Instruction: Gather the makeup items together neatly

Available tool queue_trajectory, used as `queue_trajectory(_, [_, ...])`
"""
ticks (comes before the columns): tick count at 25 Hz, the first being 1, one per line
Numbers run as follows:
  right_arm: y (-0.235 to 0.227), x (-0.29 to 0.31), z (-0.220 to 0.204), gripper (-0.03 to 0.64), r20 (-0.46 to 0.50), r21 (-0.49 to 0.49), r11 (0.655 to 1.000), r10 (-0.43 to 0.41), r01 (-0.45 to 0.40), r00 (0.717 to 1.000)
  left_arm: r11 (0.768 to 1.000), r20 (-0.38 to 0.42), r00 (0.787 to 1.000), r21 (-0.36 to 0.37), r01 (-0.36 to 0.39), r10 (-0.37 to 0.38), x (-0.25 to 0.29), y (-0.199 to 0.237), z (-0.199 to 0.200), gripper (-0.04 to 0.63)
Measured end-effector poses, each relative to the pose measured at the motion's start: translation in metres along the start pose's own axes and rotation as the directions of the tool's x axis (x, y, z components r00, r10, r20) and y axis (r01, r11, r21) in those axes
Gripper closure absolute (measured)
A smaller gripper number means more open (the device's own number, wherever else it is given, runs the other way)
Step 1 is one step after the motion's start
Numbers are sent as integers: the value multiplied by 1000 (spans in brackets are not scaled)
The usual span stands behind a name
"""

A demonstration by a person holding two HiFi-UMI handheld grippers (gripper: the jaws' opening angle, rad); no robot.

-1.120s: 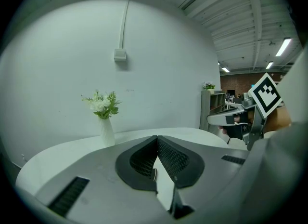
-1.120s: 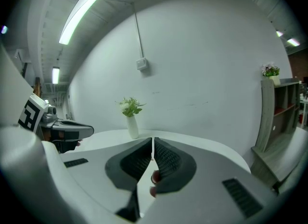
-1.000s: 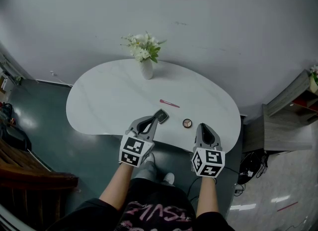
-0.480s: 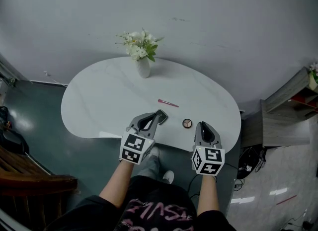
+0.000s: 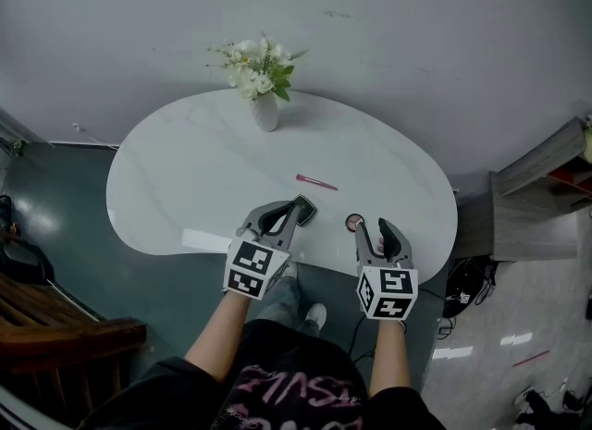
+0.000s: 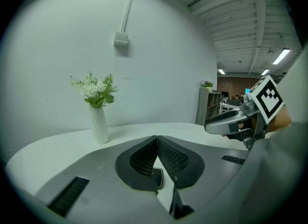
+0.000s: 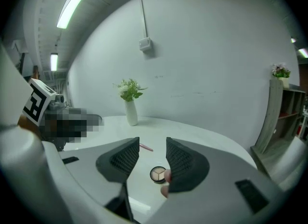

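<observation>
Head view: white table, vase of flowers at the back. Left gripper has jaws shut tip to tip, nothing pinched. Dark square case lies on the table right under its tips; contact unclear. Pink stick lies just behind the case. Round compact sits to the right near the table's front edge, in front of the right gripper. Its jaws have just been opening and stand apart, with the pads off the compact.

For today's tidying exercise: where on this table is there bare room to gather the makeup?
Bare: the table's left half, from the vase to the front edge, and the right lobe beyond the pink stick. Crowded: front middle, where compact and palette lie.
</observation>
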State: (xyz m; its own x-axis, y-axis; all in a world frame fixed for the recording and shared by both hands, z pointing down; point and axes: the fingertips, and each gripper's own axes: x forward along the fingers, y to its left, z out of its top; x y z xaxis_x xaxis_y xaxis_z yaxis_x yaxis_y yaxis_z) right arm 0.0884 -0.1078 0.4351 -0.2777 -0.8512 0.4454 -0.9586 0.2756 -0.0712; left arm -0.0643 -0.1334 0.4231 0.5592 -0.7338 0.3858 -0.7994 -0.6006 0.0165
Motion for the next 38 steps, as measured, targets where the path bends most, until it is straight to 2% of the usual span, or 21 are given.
queue_trajectory(3, [2, 8, -12, 358, -38, -4, 1000, 3, -3, 999, 1000, -21, 1000, -6, 6, -6, 3, 4, -11, 583])
queue_trajectory(9, [2, 26, -39, 333, -130, 1, 1000, 1, -1, 991, 1000, -60, 998, -18, 20, -21, 11, 12, -28, 583])
queue_trajectory(17, [0, 52, -72, 325, -227, -7, 1000, -4, 3, 974, 999, -115, 993, -30, 36, -40, 24, 19, -53, 583])
queue_trajectory(38, [-6, 89, -108, 324, -338, -1, 999, -40, 42, 940, 997, -188, 980, -46, 59, -66, 40, 35, -86, 583])
